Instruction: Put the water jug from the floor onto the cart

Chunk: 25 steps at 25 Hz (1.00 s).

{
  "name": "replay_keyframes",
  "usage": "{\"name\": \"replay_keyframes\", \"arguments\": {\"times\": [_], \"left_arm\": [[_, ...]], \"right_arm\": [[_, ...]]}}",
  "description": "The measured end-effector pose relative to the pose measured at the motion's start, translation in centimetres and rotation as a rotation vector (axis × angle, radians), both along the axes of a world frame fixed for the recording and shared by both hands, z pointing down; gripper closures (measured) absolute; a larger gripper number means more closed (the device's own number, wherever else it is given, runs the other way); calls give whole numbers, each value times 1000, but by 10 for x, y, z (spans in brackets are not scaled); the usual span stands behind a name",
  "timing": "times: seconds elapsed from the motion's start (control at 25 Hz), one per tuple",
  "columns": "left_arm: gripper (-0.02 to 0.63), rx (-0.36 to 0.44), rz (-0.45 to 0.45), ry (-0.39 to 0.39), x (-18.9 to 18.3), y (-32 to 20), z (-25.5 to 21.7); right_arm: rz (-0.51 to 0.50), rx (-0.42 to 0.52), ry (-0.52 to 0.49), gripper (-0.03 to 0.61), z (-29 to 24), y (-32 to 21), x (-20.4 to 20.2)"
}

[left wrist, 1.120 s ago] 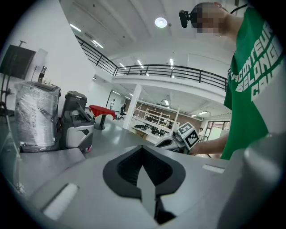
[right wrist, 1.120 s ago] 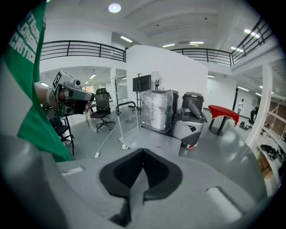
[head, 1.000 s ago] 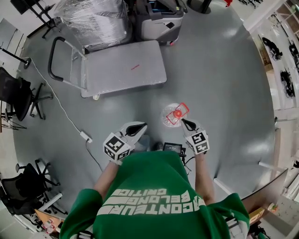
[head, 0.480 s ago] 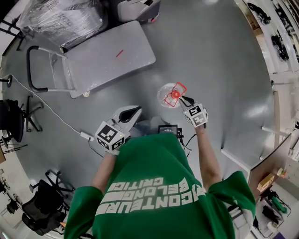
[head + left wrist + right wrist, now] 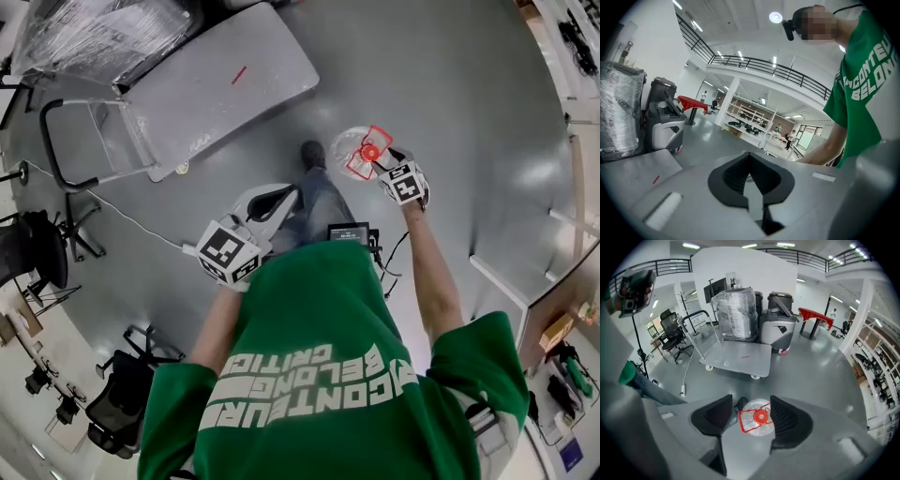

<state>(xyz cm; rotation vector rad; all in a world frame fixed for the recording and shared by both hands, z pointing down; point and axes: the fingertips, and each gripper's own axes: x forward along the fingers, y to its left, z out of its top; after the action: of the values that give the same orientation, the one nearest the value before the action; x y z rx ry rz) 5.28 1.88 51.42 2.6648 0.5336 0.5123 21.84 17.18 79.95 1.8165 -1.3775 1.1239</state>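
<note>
The clear water jug (image 5: 354, 150) with a red cap and red handle stands upright on the grey floor. My right gripper (image 5: 382, 161) hangs just above it, pointing steeply down. Its jaws are opening. In the right gripper view the jug (image 5: 757, 421) shows below, in the gap between the jaws, and the right gripper (image 5: 751, 409) does not touch it. The flat grey cart (image 5: 225, 80) stands further away, also seen as the cart (image 5: 740, 357) past the jug. My left gripper (image 5: 284, 199) is held out level near the person's leg, shut and empty; the left gripper (image 5: 750, 157) shows nothing between its pads.
A plastic-wrapped load (image 5: 736, 310) and a grey machine (image 5: 780, 329) stand behind the cart. The person's shoe (image 5: 312, 155) is right beside the jug. A white cable (image 5: 112, 211) runs across the floor at left, near office chairs (image 5: 37, 244).
My right gripper has dropped down to the jug's red handle and its jaws have spread apart. The person has stepped toward the jug. My left gripper moved forward a little, still shut.
</note>
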Motion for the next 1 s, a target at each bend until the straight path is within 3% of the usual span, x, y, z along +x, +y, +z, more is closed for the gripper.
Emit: {"name": "replay_keyframes", "arguments": {"times": [0.24,0.72,1.0], "left_arm": [[606,-22,-7,-46,8,-13,20],[606,-41,-16,-195,19,-50,81],[606,-76,-12,-264,13,-53,99]], "right_arm": [[44,-66,-28,308,52,2,9],[97,-258,-132,300,196,14,10],[113,-350,-171,259,239,29,16]]}}
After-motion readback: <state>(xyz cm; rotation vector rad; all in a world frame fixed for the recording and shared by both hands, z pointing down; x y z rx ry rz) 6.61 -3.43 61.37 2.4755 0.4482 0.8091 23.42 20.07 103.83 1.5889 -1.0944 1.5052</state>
